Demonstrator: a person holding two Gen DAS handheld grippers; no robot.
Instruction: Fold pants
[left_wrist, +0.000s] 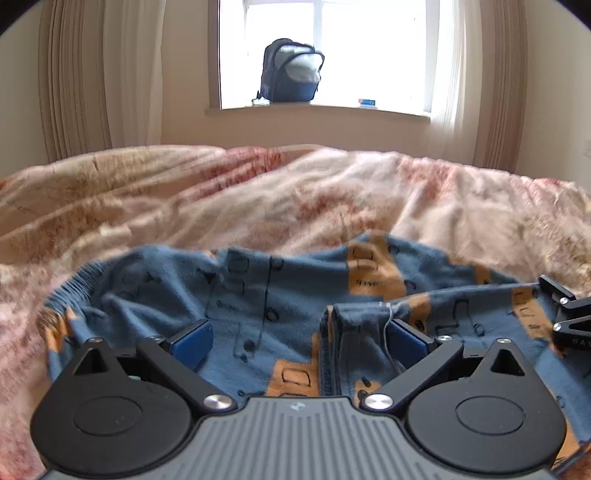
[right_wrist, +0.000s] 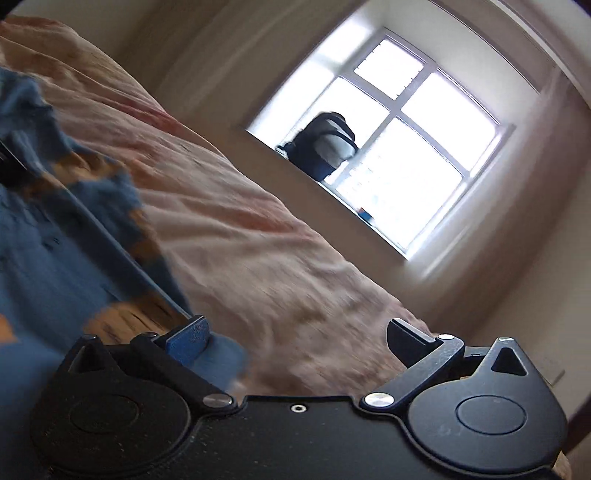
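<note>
Two tongs spread wide, gripping nothing: my left tongs (left_wrist: 299, 338) hover over the blue cotton pants with orange patches (left_wrist: 258, 295) on the pink floral quilt (left_wrist: 258, 192); my right tongs (right_wrist: 295, 338) tilt beside them, ready to pinch an edge.

A bed covered by a rumpled cream quilt with faded red and tan print (left_wrist: 258, 195) fills the near ground. Beyond it rises a plain cream wall (left_wrist: 184, 107) with a bright white-framed window (left_wrist: 325, 51), daylight washing it out. Beige pleated curtains (left_wrist: 74, 81) hang either side. A dark blue and grey backpack (left_wrist: 291, 72) stands on the sill, left of a small blue object (left_wrist: 366, 102).
</note>
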